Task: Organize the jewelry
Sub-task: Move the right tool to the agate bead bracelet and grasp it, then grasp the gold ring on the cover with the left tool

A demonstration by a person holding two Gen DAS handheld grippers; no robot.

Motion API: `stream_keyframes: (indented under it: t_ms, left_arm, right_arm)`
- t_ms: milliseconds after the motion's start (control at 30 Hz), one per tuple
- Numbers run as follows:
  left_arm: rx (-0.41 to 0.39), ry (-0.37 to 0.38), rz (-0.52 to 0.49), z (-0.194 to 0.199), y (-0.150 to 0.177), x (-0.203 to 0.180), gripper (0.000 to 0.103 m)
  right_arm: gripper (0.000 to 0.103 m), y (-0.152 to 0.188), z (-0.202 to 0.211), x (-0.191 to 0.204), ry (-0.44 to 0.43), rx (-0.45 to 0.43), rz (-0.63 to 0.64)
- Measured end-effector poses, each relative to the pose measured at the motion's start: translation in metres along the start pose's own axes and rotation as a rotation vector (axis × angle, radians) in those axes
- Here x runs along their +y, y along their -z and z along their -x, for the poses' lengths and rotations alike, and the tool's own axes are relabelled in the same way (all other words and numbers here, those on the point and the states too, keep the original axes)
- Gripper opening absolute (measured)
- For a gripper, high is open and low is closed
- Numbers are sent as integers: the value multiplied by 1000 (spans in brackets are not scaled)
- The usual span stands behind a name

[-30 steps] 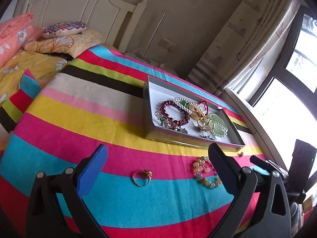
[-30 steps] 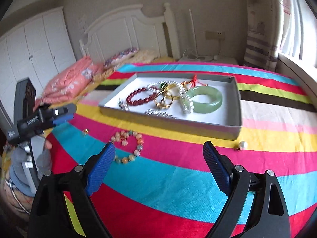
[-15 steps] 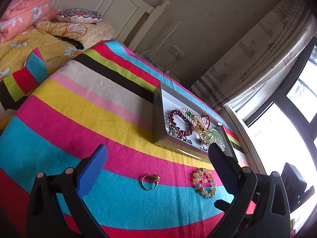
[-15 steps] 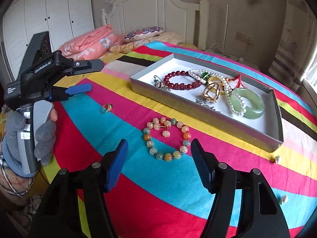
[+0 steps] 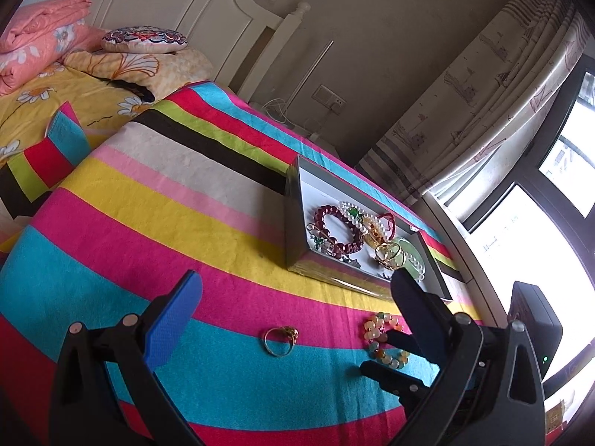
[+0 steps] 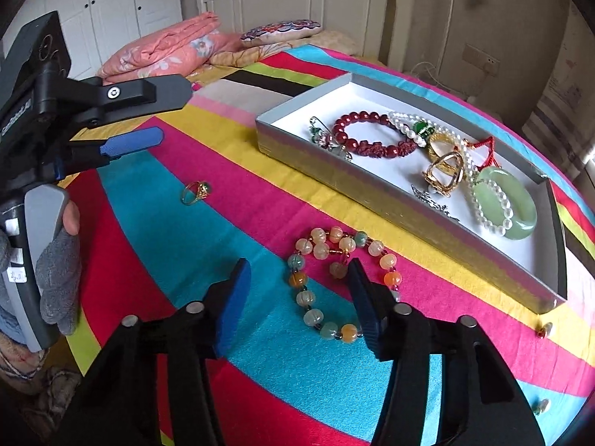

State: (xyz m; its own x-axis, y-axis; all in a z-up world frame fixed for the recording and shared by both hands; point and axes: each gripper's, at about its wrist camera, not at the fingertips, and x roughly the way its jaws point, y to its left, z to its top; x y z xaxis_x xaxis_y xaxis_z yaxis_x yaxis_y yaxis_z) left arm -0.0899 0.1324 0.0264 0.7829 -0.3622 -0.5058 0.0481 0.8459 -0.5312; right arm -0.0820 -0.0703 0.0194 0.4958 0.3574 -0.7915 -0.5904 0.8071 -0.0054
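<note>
Down over the striped bedspread [image 6: 208, 245], the right gripper [image 6: 297, 278] has just been closing around the beaded bracelet [image 6: 334, 282], seemingly not yet pinching it. Wide apart stand the left gripper's [image 5: 297, 290] jaws, near the gold ring [image 5: 280, 339].

Glossy bead bracelet [image 6: 336, 282], woven blanket [image 6: 238, 230]

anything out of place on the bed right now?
Yes. A beaded bracelet, a gold ring and small earrings lie loose on the striped blanket, outside the tray that holds the other jewelry.
</note>
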Motion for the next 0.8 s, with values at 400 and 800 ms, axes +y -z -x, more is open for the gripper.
stream_keyframes:
  t_ms: [400, 800]
  left_arm:
    - [21, 8, -22, -4, 0, -3, 100]
    - [159, 28, -94, -21, 4, -14, 100]
  right_arm:
    - [12, 12, 13, -12, -32, -42, -22]
    - [12, 23, 43, -66, -292, -181, -299]
